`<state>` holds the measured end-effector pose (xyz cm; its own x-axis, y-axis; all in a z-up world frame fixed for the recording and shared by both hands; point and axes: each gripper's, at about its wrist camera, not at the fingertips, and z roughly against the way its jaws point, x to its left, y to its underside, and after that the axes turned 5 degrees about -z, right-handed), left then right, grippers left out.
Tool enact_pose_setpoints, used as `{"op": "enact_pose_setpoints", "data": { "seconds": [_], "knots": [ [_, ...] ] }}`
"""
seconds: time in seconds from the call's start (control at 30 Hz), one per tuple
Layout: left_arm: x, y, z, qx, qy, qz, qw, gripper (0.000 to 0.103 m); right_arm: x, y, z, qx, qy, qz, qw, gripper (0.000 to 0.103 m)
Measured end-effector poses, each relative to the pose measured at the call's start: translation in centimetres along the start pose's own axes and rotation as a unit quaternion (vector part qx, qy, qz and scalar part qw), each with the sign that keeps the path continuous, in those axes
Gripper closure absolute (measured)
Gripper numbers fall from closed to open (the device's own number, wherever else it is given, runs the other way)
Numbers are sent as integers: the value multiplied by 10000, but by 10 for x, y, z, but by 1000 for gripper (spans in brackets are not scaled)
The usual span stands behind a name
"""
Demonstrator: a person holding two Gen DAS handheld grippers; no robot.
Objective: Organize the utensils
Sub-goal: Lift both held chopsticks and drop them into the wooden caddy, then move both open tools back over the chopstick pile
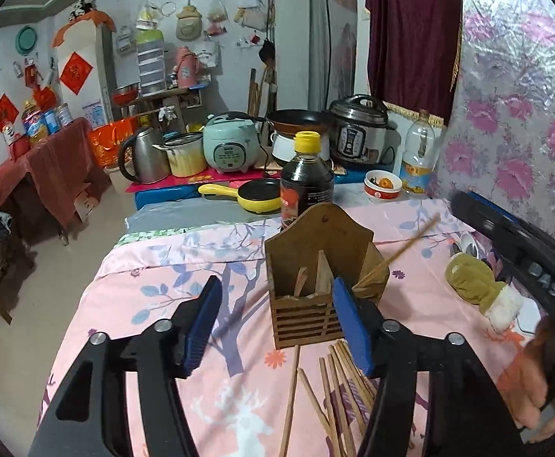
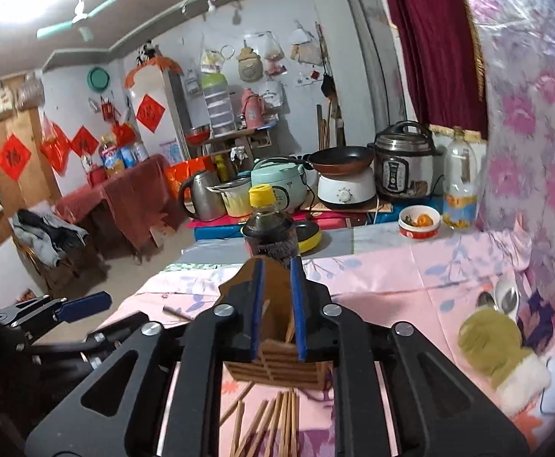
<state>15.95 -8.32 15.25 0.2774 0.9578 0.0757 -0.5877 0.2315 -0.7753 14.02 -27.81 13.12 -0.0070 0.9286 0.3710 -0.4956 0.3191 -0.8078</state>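
Both jaws apart and empty, loose chopsticks [image 1: 338,388], one wooden holder [image 1: 307,304], one sauce bottle [image 1: 306,179]

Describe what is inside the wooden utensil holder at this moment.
The wooden utensil holder holds a few chopsticks leaning out of its right compartment and some wooden pieces in the left one. Its walls hide the bottom, so anything lying low cannot be seen.

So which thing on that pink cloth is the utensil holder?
On the pink floral tablecloth, find the dark sauce bottle with the yellow cap. Just in front stands the wooden holder: a slatted brown box with a peaked back, unlike the loose chopsticks lying before it.
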Motion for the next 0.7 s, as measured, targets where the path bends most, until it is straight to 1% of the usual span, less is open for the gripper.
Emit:
{"op": "enact_pose_setpoints", "data": {
  "seconds": [0.03, 0.07, 0.13, 0.17, 0.2, 0.3, 0.33, 0.4, 0.43, 0.47, 0.5, 0.53, 0.57, 0.63, 0.7],
  "knots": [
    [1, 4, 5, -36, -22, 25, 10000, 32, -5, 4, 7, -2, 11, -20, 10000, 77],
    [1, 12, 11, -106, -85, 29, 9999, 29, -10, 11, 15, 3, 27, -39, 10000, 74],
    [-1, 26, 21, -225, -229, 10, 9995, 13, -20, 27, 27, 45, 69, -57, 10000, 63],
    [-2, 37, 24, -269, -300, 14, 9992, 10, -24, 35, 32, 65, 84, -67, 9999, 59],
    [-3, 46, 26, -276, -325, 3, 9991, 7, -32, 49, 38, 122, 117, -76, 9998, 52],
    [-3, 79, 21, -175, -358, -48, 9992, 6, -51, 84, 45, 301, 241, -144, 9992, 39],
    [-2, 92, 16, -98, -380, -51, 9992, 6, -59, 97, 45, 390, 278, -206, 9986, 37],
    [3, 115, 5, 54, -324, 11, 9995, 6, -73, 117, 36, 775, 393, -285, 9958, 36],
    [9, 128, -2, 137, -238, 103, 9996, 6, -77, 120, 32, 929, 422, -331, 9942, 37],
    [15, 142, -10, 242, -151, 210, 9994, 6, -82, 123, 26, 1080, 360, -466, 9924, 37],
    [21, 152, -18, 440, -145, 272, 9986, 6, -85, 123, 23, 1144, 299, -568, 9914, 37],
    [26, 159, -28, 797, -208, 293, 9962, 6, -88, 125, 20, 1223, 250, -661, 9900, 36],
    [29, 162, -31, 901, -221, 316, 9952, 6, -89, 127, 18, 1311, 207, -708, 9886, 36],
    [37, 167, -35, 976, -223, 483, 9938, 6, -88, 130, 14, 1403, 182, -688, 9875, 36],
    [37, 168, -39, 1109, -77, 517, 9925, 6, -84, 133, 13, 1457, 222, -602, 9872, 36]
  ]
}}
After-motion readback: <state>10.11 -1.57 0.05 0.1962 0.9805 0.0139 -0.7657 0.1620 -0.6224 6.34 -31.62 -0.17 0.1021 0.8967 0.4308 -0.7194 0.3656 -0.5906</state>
